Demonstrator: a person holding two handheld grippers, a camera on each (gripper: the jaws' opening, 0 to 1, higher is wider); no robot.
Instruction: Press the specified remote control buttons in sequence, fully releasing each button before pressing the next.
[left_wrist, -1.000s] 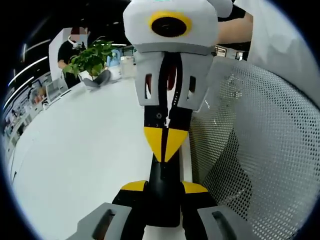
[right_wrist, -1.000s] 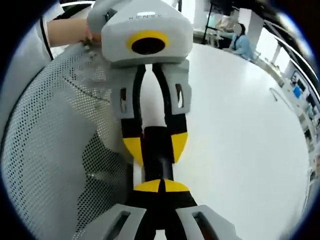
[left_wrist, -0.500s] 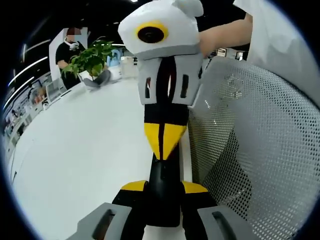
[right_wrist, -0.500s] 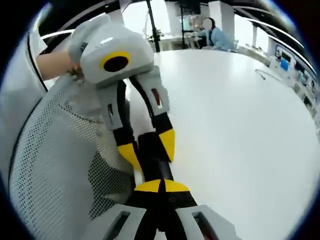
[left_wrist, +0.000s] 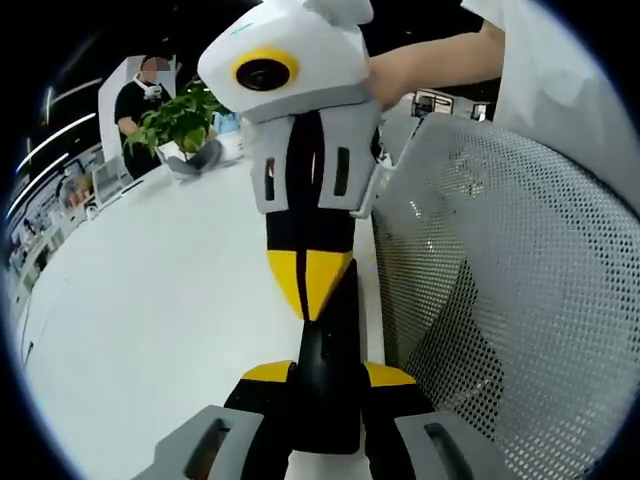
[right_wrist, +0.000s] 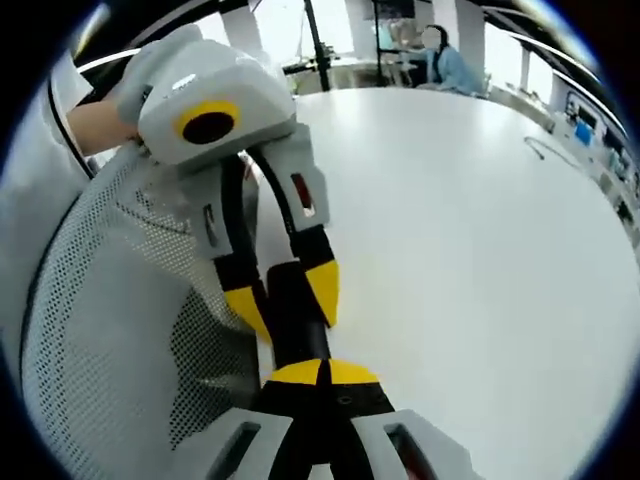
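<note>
A black remote control sits between the yellow-tipped fingers of my left gripper, which is shut on its sides. My right gripper comes down from the top of the left gripper view, its yellow tips closed together and resting on the remote's upper face. In the right gripper view, my right gripper is shut with its tips on the remote. The left gripper holds that remote from the upper left. The buttons are hidden under the tips.
A round white table lies under both grippers. A grey mesh chair back stands close beside them, also chair back. A potted plant and a person are at the far side; another person sits farther off.
In the left gripper view the right gripper's body has swung to the left while its tips stay on the remote. The right gripper view has tilted. The left gripper holds still.
</note>
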